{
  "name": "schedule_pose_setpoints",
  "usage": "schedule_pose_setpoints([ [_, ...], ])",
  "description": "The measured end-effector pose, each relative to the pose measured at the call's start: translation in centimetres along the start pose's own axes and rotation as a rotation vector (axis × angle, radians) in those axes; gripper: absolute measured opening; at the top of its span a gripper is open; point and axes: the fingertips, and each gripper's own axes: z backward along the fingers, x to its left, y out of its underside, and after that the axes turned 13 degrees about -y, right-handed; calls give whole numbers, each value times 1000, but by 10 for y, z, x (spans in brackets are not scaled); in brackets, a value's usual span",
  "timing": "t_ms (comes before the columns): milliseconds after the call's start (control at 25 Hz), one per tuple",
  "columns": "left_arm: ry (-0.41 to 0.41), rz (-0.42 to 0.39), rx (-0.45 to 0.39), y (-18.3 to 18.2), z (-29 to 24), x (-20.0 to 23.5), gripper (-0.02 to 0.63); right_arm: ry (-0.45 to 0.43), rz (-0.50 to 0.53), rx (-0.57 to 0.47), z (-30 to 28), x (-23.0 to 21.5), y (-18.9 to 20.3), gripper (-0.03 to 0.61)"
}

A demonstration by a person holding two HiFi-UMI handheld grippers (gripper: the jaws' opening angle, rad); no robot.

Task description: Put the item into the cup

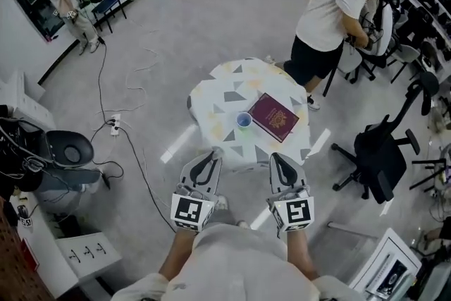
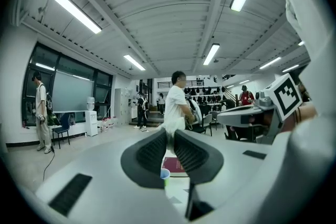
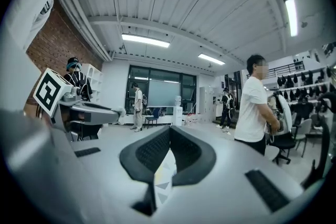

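Note:
A small round table [image 1: 218, 91] with a white patterned cloth stands ahead of me. On it sit a small cup [image 1: 244, 120] with a blue rim and, just to its right, a flat maroon book [image 1: 274, 116]. My left gripper [image 1: 213, 154] and right gripper [image 1: 275, 157] hover side by side near the table's front edge, short of both objects. Each has its jaws shut with nothing between them. In the left gripper view the cup [image 2: 165, 174] and the book [image 2: 174, 165] show below the closed jaws. The right gripper view shows only the cloth [image 3: 164, 178].
A person in a white shirt [image 1: 331, 7] stands just beyond the table on the right. A black office chair [image 1: 380, 155] is at the right, another chair [image 1: 67, 151] at the left, and cables [image 1: 123, 134] trail over the floor. A second person [image 1: 67, 7] stands far left.

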Motion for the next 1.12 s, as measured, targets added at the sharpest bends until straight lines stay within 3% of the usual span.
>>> schedule_pose_setpoints([
  [480, 66, 3, -24, -1, -38, 50, 57, 61, 32, 22, -54, 3, -8, 8],
  [1120, 149, 13, -29, 4, -73, 62, 57, 136, 30, 51, -79, -5, -3, 8],
])
